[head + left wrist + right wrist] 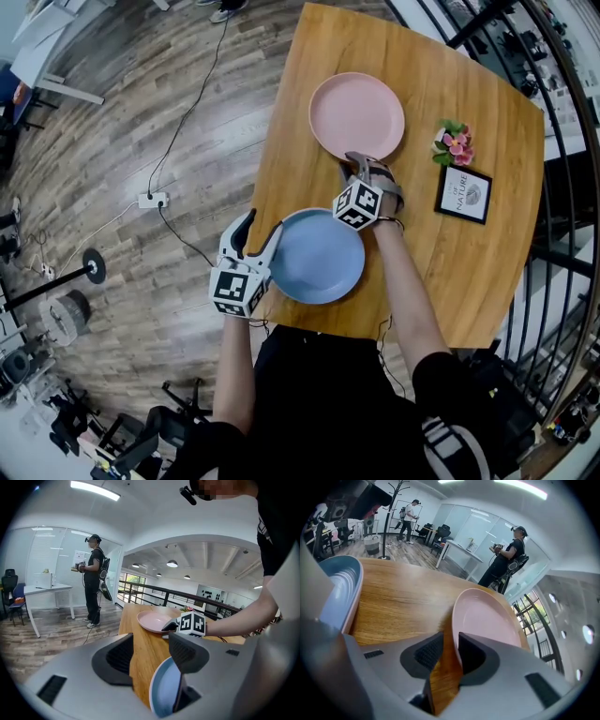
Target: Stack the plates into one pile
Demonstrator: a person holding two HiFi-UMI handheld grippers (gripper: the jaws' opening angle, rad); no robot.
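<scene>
A pink plate [356, 114] lies flat on the wooden table [469, 281], toward its far side. My right gripper [356, 164] is at the plate's near edge. In the right gripper view the pink plate's [487, 618] rim runs between the jaws of the right gripper [451, 656], against the right pad, and a strip of wood shows between the rim and the left pad. A blue plate [317, 255] sits at the table's near edge. My left gripper [263, 225] is at its left rim, jaws wide apart. In the left gripper view the blue plate [166, 693] lies low beside the right jaw of the left gripper [150, 656].
A framed picture [464, 194] and a small bunch of pink flowers [454, 142] stand at the table's right side. A black railing [562, 244] runs past the table's right edge. A power strip [152, 199] with cables lies on the floor. A person [93, 578] stands beyond a white table.
</scene>
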